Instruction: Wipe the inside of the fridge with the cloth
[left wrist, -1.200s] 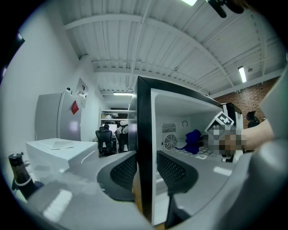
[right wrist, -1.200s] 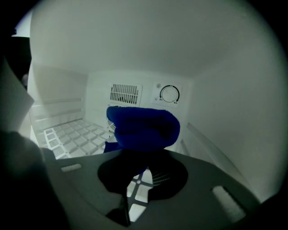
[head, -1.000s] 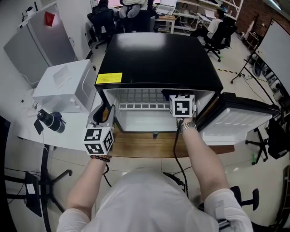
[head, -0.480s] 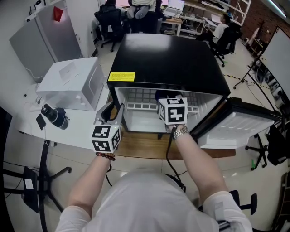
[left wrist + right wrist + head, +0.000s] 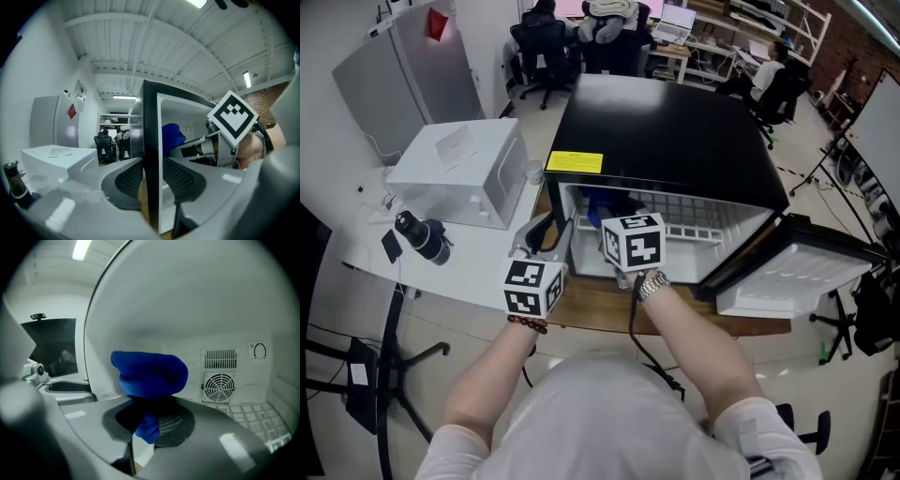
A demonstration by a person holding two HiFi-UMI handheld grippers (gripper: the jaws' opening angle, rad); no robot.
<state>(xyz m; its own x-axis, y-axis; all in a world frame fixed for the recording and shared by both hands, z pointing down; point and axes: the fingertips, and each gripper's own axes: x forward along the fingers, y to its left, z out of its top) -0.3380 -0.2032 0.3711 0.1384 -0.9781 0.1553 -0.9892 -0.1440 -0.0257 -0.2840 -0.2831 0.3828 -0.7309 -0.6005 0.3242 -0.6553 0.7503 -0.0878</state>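
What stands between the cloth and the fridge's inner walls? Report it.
Nothing visible. The right gripper holds the blue cloth inside the open fridge, near its left inner wall; the door is swung wide.

In the head view the marker cube [image 5: 633, 241] hides the jaws of the right tool [image 5: 149, 425], and only a blue scrap of the cloth [image 5: 600, 204] shows inside the fridge [image 5: 666, 141]. Print on its yellow label [image 5: 575, 162] is too small to read.

The cloth [image 5: 598, 202] is inside the fridge [image 5: 670, 122], door [image 5: 792, 272] to its right.
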